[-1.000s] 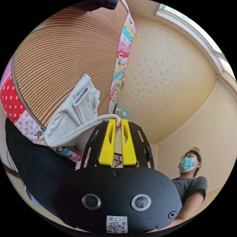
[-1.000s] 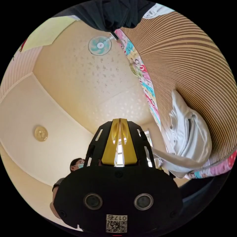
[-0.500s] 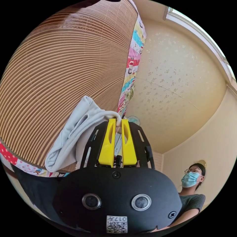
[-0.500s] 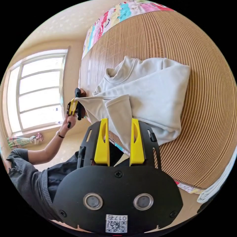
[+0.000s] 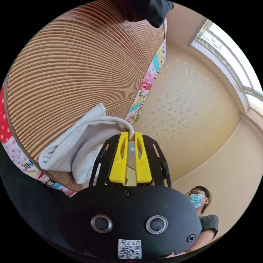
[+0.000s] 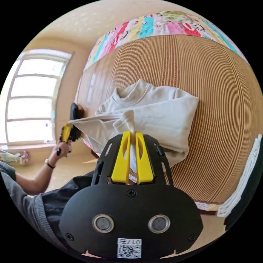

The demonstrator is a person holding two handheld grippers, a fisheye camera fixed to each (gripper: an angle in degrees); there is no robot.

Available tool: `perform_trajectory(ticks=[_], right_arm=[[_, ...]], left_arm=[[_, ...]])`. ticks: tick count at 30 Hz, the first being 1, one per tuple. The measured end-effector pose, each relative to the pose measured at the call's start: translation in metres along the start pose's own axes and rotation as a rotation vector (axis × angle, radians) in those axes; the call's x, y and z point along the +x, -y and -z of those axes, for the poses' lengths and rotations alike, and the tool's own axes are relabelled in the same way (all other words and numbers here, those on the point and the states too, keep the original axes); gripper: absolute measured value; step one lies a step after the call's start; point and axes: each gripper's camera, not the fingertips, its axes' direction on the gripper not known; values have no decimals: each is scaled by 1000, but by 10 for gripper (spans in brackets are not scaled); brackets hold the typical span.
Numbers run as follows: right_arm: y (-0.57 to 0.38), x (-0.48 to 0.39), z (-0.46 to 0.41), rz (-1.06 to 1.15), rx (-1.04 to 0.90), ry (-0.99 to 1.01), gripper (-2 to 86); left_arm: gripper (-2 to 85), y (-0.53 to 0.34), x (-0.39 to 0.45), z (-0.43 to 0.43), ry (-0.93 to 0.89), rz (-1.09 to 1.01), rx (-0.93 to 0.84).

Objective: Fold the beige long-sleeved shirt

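Note:
The beige long-sleeved shirt [image 6: 153, 115] lies partly folded on a ribbed woven mat [image 6: 213, 104], collar toward the far side. My right gripper [image 6: 132, 134] is shut on a bunched sleeve fold at the shirt's near edge. In the left gripper view the shirt [image 5: 79, 142] hangs over the mat's edge, and my left gripper [image 5: 131, 134] is shut on its hem, pulling a fold taut. In the right gripper view the left gripper [image 6: 67, 131] appears at the left, held in a hand, with the stretched fabric running to it.
A patchwork quilt border [image 6: 153, 26] edges the mat [image 5: 68, 63]. Folded white cloth [image 6: 243, 178] lies at the right rim. A window [image 6: 30, 98] is at the left. A person in a grey top [image 5: 208, 222] shows below; dark fabric [image 5: 148, 11] sits at the top.
My right gripper, open half a second ago, has closed on the sleeve fold. The left gripper stays shut on the hem; both views have shifted with the hands.

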Motion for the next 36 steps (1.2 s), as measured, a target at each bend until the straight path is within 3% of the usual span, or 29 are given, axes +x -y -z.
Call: perform_trajectory(ticks=[2, 4, 8, 11, 18, 21, 24, 28, 30, 36], right_arm=[[-4, 34, 43, -92, 151, 209, 34], [0, 52, 71, -112, 252, 274, 33], [54, 38, 62, -48, 174, 29, 33], [100, 37, 28, -59, 134, -32, 33], [163, 58, -38, -179, -22, -220, 43], [147, 37, -15, -139, 59, -234, 60], [110, 10, -1, -67, 71, -228, 68], [64, -6, -26, -39, -68, -179, 72], [39, -16, -52, -38, -159, -131, 78], [34, -50, -128, -58, -355, 104, 113]], left_arm=[[47, -9, -1, -1, -66, 35, 5], [47, -8, 3, -14, -42, 25, -37], [46, 14, -3, -61, 39, -35, -126], [46, 51, -24, -90, 67, -67, -67], [56, 142, -95, -111, 343, -30, 41], [68, 145, -102, -100, 256, -121, 71], [94, 140, -97, -79, 318, -267, -13], [136, 105, -131, -56, 801, -397, -225], [147, 89, -159, -45, 898, -418, -308], [157, 65, -241, -24, 733, -341, -469]])
